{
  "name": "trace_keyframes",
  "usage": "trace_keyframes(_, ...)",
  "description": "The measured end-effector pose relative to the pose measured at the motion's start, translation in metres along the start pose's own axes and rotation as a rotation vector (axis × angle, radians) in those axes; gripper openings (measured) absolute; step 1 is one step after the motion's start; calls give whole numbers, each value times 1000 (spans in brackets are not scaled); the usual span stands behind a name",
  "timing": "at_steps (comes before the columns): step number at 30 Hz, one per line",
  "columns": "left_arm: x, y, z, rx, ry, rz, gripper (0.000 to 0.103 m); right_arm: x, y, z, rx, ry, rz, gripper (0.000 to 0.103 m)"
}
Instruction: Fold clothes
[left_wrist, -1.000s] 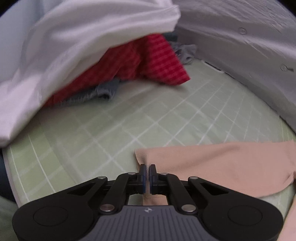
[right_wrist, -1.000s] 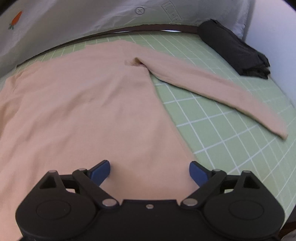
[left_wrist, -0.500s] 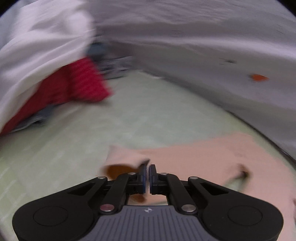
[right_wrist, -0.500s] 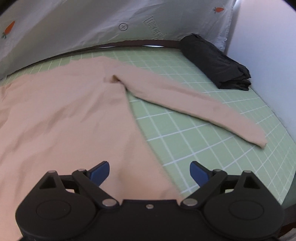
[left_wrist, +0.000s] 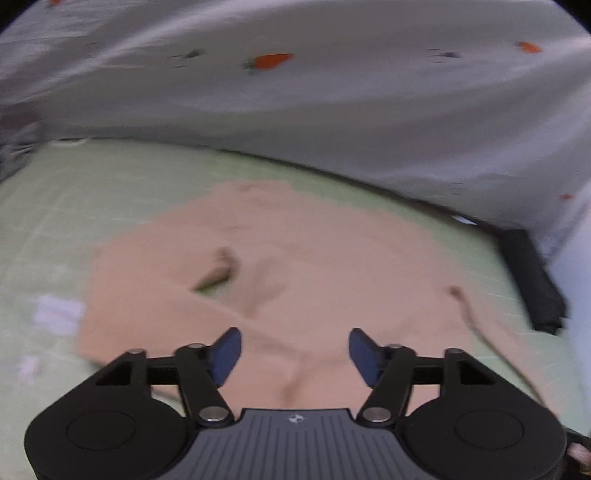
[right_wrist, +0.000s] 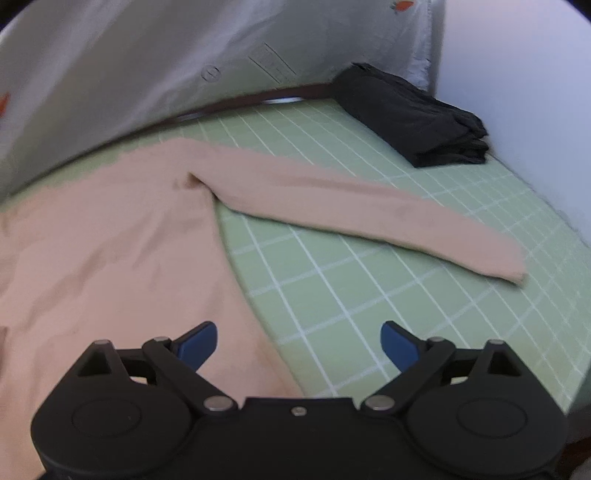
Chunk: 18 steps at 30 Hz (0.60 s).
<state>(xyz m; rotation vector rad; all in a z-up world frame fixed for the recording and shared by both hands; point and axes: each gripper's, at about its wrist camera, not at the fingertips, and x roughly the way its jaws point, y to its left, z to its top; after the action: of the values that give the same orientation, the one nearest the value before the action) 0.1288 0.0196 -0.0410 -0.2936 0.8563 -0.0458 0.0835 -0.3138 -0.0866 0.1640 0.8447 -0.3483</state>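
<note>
A peach long-sleeved top lies flat on the green checked sheet. In the left wrist view one sleeve is folded over onto its body. My left gripper hovers above the near part of the top, its jaws opening, with nothing between them. In the right wrist view the top fills the left half and its other sleeve stretches out to the right. My right gripper is opening wider above the top's side edge, with nothing held.
A folded dark garment lies at the far right of the green checked sheet, also seen as a folded dark garment in the left wrist view. A grey cloth with carrot prints rises behind the bed, and a pale wall stands at right.
My left gripper swung right, away from the white and red clothes, carrying the sleeve over the top's body, then opened and let it go. My right gripper shifted right along the top's edge.
</note>
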Motion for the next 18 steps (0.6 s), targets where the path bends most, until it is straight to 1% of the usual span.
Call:
trace_keyframes(2,2,17,1,-64,26,60,73,-1,6,6,-3,-10,65,103)
trace_keyframes(4,4,34,-1,-121,52,117,74,-2,14,13,-11,-14,130,103)
trace_keyframes(7,11,63,-4,-174,116,220,74,3,43,21,-41,22,246,103)
trace_keyframes(9,15,82,-6,-200,157,265,74,8,66,26,-69,57,316,103)
trace_keyframes(11,14,97,-10,-226,180,277,74,12,94,29,-123,87,354,103)
trace_keyframes(13,14,109,-13,-240,190,286,74,12,124,27,-203,90,386,102)
trace_keyframes(16,14,120,-15,-240,201,310,74,9,165,22,-305,84,431,99)
trace_keyframes(18,13,128,-20,-245,208,319,74,7,186,20,-326,85,452,92)
